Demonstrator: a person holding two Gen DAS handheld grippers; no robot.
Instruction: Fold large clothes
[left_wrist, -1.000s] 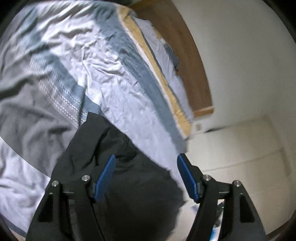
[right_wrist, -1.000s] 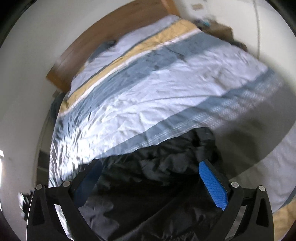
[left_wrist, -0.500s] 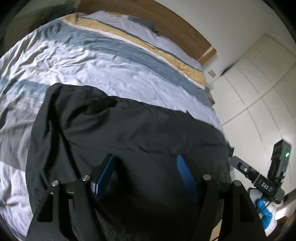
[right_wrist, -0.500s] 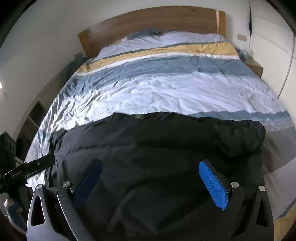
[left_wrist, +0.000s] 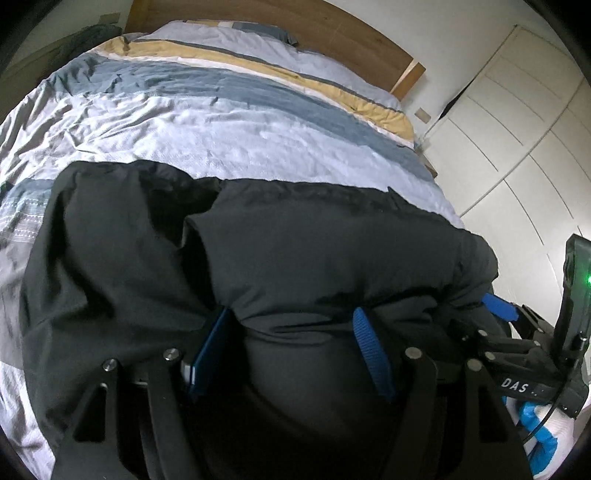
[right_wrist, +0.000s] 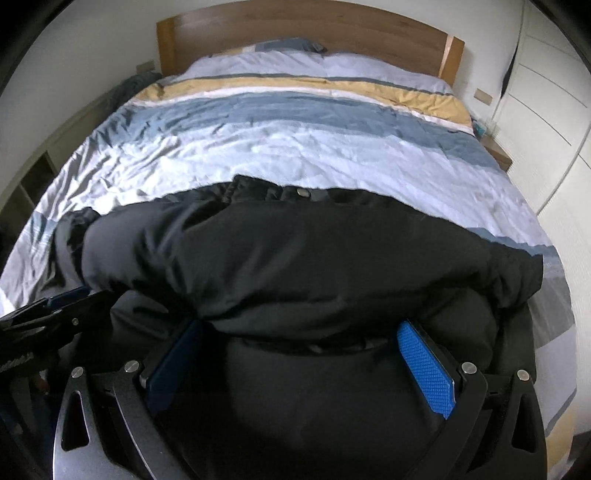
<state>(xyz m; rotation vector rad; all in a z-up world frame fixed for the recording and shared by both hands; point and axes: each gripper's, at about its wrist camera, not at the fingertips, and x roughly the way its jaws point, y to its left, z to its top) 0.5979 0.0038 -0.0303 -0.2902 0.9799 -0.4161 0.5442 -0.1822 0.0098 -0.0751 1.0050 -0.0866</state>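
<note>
A large black padded jacket lies across the near end of the striped bed; it also shows in the right wrist view. A thick fold of it bulges over both sets of fingers. My left gripper is open, its blue pads on either side of the jacket's near edge. My right gripper is open too, with jacket fabric between and over its fingers. The right gripper shows at the right edge of the left wrist view; the left gripper shows at the left of the right wrist view.
The bed's striped duvet stretches away to a wooden headboard. White wardrobe doors stand to the right. A bedside table sits by the headboard on the right. Low shelves run along the left wall.
Both grippers swung round to face the headboard and moved down to the jacket's near edge. The jacket now lies spread across the bed with a fold bulging over the fingers.
</note>
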